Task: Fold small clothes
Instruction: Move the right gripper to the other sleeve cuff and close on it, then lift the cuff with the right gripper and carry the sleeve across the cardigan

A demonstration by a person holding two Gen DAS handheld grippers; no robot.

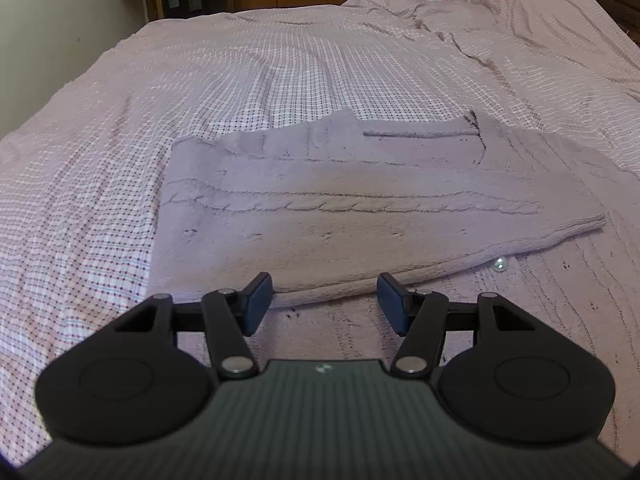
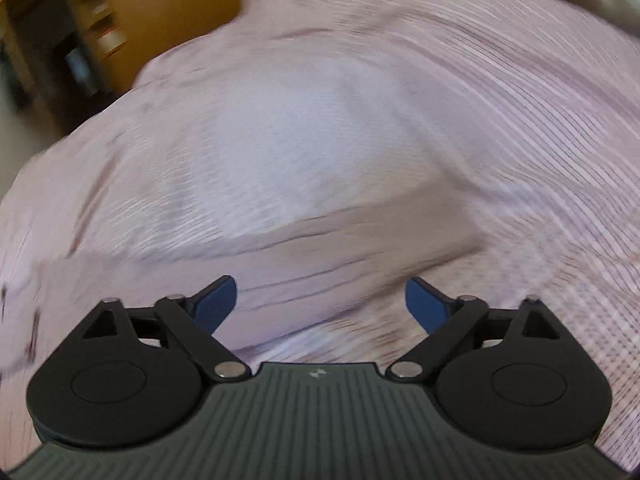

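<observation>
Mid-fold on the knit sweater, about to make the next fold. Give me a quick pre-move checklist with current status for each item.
1. Left hand-held gripper empty, jaws apart: ok.
2. Right hand-held gripper empty, jaws wide: ok.
3. Sweater lying flat on the bedspread, one fold already laid over: ok.
4. Folded edge just ahead of the left fingertips, within easy reach: ok.
5. Small shiny bead or button beside that edge, clear of the pinch point: cannot tell.
6. Right wrist view sharp enough to aim a grasp: not ok, heavily blurred.
</observation>
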